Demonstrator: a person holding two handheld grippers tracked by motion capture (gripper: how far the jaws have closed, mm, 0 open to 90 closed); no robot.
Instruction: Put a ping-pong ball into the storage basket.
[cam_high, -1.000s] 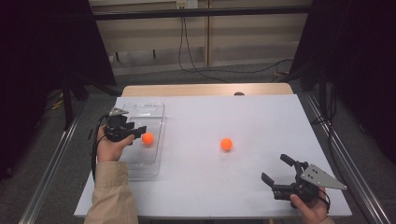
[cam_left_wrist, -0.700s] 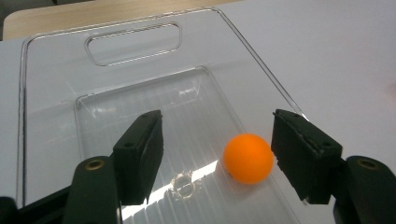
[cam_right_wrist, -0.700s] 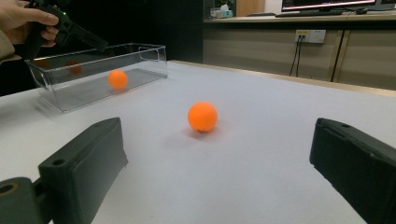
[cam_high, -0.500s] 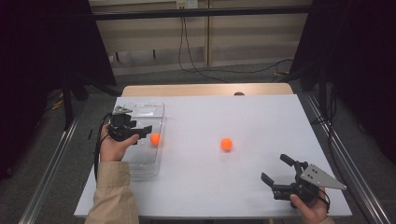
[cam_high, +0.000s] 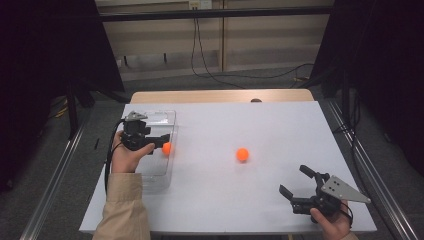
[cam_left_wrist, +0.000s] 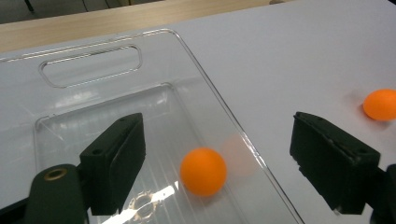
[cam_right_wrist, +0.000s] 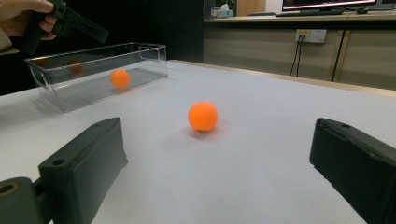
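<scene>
While left gripper (cam_left_wrist: 215, 158) jaws gape empty, round orange ball (cam_left_wrist: 203, 171) (matte) in clear bin (cam_left_wrist: 88, 72).

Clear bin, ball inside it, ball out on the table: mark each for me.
clear bin (cam_high: 150, 176), high view, near end of its floor.
ball in the bin (cam_left_wrist: 203, 171), left gripper view, middle of the ball.
ball on the table (cam_right_wrist: 202, 116), right gripper view, middle of the ball.

Clear bin (cam_left_wrist: 196, 60) near end cut off; second ball (cam_left_wrist: 380, 104) clipped by frame edge.
</scene>
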